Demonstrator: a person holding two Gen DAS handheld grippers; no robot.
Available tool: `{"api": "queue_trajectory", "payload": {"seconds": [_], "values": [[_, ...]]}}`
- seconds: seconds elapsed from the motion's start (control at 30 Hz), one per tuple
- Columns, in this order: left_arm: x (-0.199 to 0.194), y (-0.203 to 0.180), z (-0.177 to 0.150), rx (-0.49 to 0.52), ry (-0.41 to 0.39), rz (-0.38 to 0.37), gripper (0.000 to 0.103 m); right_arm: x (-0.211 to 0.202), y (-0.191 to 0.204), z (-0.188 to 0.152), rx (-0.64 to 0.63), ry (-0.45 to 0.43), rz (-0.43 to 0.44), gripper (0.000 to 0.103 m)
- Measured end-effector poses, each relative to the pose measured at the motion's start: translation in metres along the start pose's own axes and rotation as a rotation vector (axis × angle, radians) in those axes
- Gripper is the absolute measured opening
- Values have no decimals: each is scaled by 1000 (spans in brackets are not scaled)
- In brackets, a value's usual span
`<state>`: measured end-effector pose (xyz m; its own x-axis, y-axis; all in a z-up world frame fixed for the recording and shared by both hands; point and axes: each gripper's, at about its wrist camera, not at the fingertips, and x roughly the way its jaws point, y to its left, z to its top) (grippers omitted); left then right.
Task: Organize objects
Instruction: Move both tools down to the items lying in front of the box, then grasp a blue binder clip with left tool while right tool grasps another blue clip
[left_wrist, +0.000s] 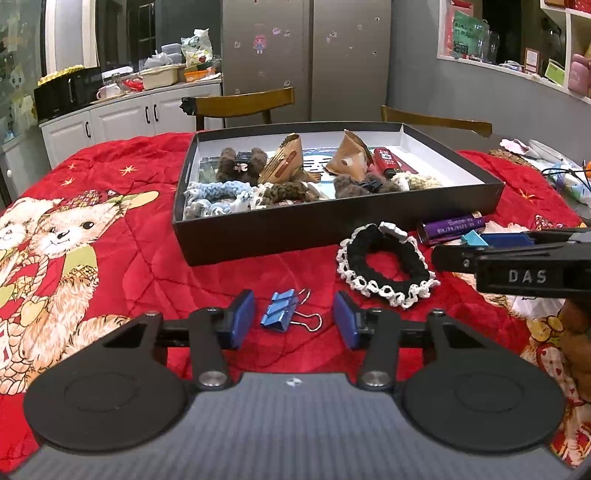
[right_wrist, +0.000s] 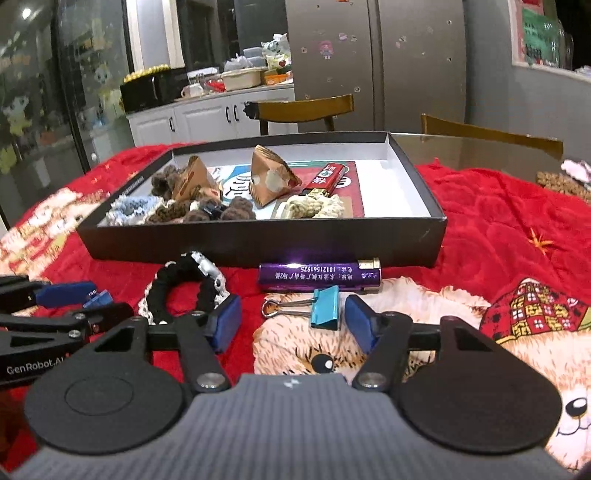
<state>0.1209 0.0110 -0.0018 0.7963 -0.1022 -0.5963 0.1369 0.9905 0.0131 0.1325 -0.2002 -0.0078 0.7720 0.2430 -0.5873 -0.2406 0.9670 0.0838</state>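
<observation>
Two binder clips await pickup, one per gripper.

Left wrist view: left gripper (left_wrist: 294, 320), lower centre, angled down at the desk (left_wrist: 147, 236), jaws part-open and straddling the dark blue binder clip (left_wrist: 280, 310), pads clear of it on both sides. Risk: the clip lies skewed with its wire handles toward the right pad; a squeeze may catch a handle and flip the clip out. Black scrunchie (left_wrist: 384, 266) lies just right, near enough to snag. Black box (left_wrist: 332, 225), upper centre, holds the sorted items.

Right wrist view: right gripper (right_wrist: 293, 325), lower centre, pitched down, jaws part-open around the light blue binder clip (right_wrist: 325, 308), which sits close to the right pad. Risk: an off-centre closure may push it aside. Purple lighter (right_wrist: 319, 277) lies just beyond the clip.
</observation>
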Motion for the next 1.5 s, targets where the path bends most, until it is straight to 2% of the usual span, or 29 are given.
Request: {"api": "queue_trajectory", "payload": {"seconds": [0.13,0.2,0.27,0.3,0.7,1.5], "values": [[1,-3,0,17,0,15,54,0,4,-1,-27,1,-31,57],[0,-2,0,8,-2,9,48,0,4,-1,-31,-1,-46,51],[1,-1,0,2,-2,7,40,-1,4,-1,-33,-2,-49,51],[0,-1,0,3,-5,9,39,-1,4,-1,-33,-2,-49,51],[-1,-2,-1,6,-15,61,39,-5,0,0,-14,-19,-46,50],[0,-2,0,-6,-21,89,39,-14,-4,0,7,-87,-25,50]]}}
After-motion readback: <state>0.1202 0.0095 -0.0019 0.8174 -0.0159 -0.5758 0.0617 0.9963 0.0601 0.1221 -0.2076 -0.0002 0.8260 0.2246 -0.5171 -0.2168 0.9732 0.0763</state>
